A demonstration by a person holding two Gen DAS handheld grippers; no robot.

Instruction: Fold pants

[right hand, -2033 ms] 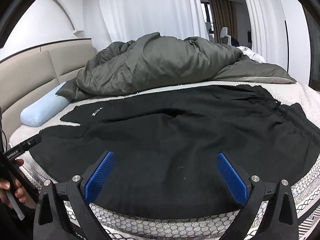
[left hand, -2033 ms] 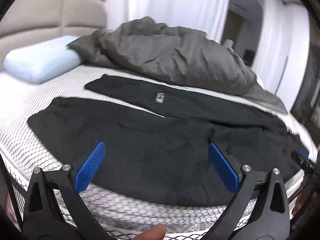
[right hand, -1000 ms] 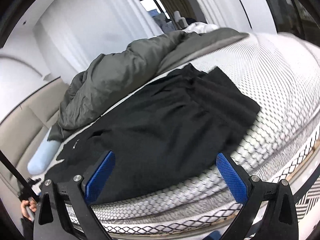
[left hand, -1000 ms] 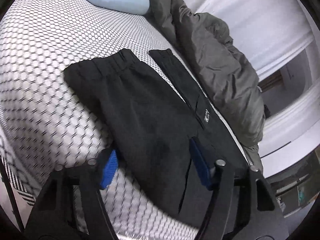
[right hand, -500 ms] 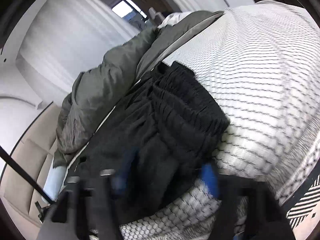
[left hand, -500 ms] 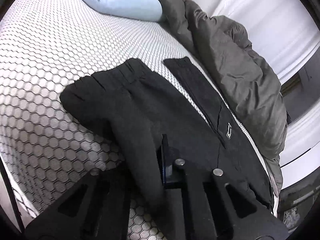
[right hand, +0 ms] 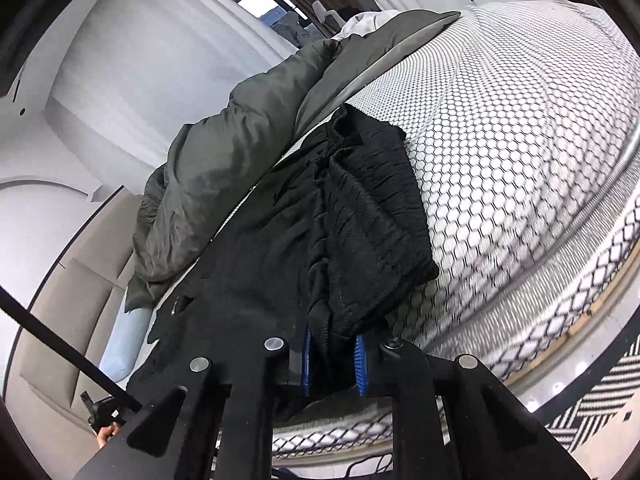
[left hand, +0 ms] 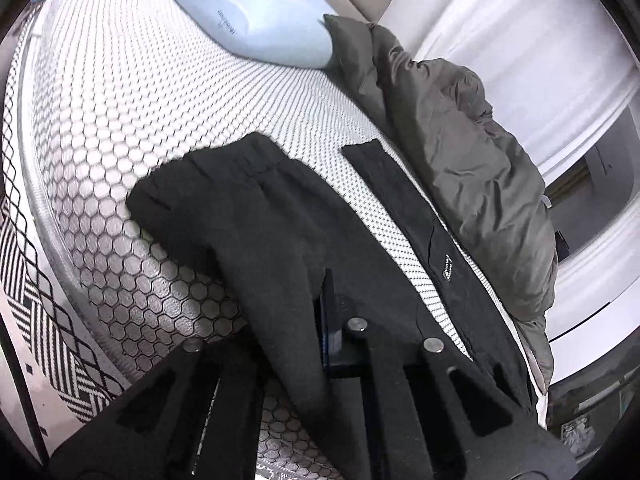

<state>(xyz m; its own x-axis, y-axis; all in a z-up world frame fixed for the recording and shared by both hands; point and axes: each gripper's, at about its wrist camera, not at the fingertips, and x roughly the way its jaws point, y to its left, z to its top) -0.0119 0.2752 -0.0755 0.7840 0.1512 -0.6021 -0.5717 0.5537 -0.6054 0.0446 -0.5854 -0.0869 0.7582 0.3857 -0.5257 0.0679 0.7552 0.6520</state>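
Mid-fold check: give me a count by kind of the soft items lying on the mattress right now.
Black pants: 1
Grey duvet: 1
Light blue pillow: 1
Total: 3

Both the left gripper and the right gripper are shut on the pants.

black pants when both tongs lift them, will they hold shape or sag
Likely floppy: the black pants already drape in soft folds over the mattress edge, so the span between the left tongs and right tongs would probably sag. The gathered waistband looks thick, so that end may hang heavier. The knit looks grippy, unlikely to slip.
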